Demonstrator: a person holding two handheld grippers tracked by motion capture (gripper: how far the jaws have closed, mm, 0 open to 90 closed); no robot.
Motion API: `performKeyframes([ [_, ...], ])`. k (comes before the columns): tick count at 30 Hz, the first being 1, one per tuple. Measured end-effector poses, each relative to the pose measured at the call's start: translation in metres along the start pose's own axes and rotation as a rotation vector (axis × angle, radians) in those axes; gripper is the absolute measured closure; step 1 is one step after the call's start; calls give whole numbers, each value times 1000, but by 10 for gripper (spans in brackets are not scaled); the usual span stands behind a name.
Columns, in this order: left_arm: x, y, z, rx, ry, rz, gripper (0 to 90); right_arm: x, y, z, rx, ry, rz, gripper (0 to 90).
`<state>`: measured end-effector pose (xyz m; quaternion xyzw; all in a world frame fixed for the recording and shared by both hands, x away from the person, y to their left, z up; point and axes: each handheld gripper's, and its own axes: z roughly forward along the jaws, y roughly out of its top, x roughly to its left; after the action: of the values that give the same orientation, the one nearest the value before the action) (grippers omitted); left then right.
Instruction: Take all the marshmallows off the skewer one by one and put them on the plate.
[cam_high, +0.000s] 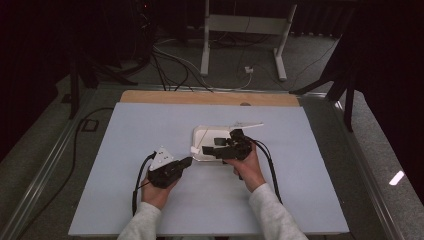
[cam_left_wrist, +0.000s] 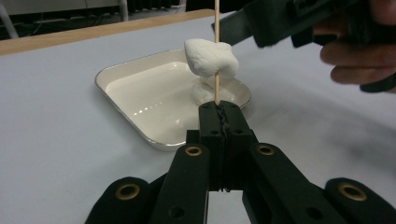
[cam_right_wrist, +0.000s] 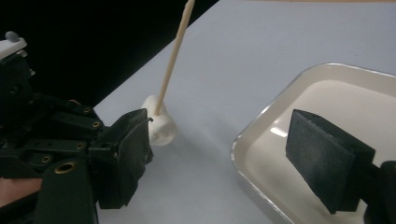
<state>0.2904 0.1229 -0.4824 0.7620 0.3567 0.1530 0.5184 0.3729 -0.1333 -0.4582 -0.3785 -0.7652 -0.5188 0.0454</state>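
I am pinching the skewer (cam_left_wrist: 216, 51) with the left gripper (cam_left_wrist: 219, 112), marshmallow (cam_left_wrist: 211, 58) threaded; right gripper (cam_right_wrist: 219, 154) fingers are standing spread above the tray (cam_right_wrist: 261, 121).

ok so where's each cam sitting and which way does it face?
High view: above the person's side, looking forward and down on the table; both forearms, left gripper, right gripper.
Left gripper view: on the left gripper, along shut jaws pinching a skewer, toward the tray.
Right gripper view: on the right gripper, jaws open over the tray rim.
Shared: the marshmallow shows in both gripper views.
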Motion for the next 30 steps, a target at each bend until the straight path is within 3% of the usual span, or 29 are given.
performKeyframes([
  [12, -2, 1, 0, -18, -24, -10, 900, 6, -2, 10, 4, 86, 10, 265],
  [30, -3, 1, 1, -27, -48, -11, 900, 6, -5, 20, 32, 236, 80, 718],
])
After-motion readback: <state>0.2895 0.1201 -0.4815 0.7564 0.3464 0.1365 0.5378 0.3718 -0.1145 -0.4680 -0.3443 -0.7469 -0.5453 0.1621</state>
